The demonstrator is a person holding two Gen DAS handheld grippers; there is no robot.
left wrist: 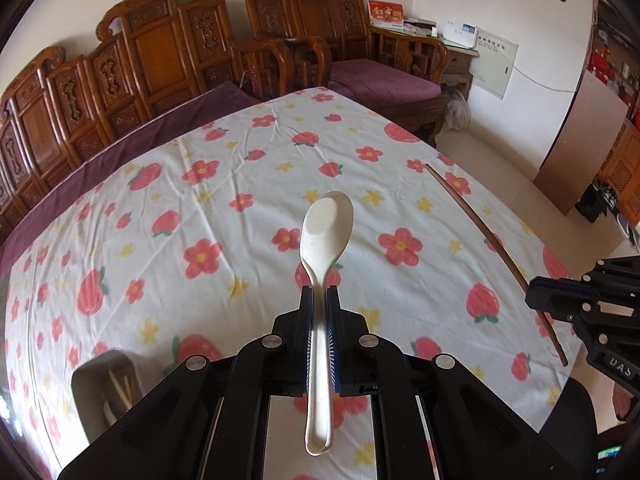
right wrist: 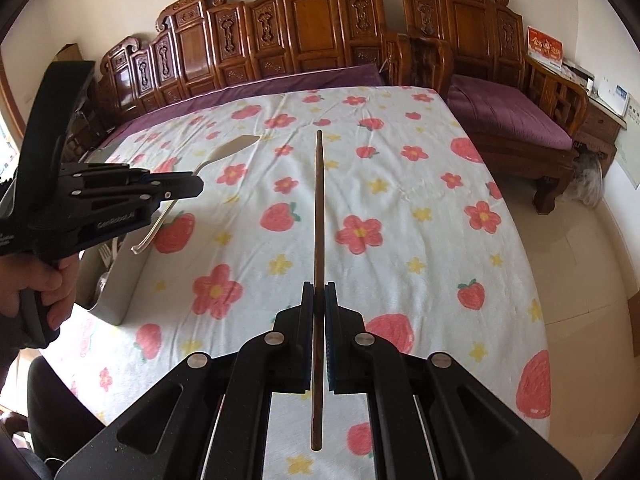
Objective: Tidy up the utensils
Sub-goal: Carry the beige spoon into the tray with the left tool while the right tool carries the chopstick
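Left wrist: spoon (left wrist: 326, 240) between tool (left wrist: 320, 300) pads.

- On the body of the left gripper (right wrist: 182, 190), in the right wrist view, we read "GenRobot.AI" in pale letters.
- On the right gripper (left wrist: 538, 300), in the left wrist view, we read "DAS".
- The red calendar card (left wrist: 386, 12) carries gold characters we cannot read.
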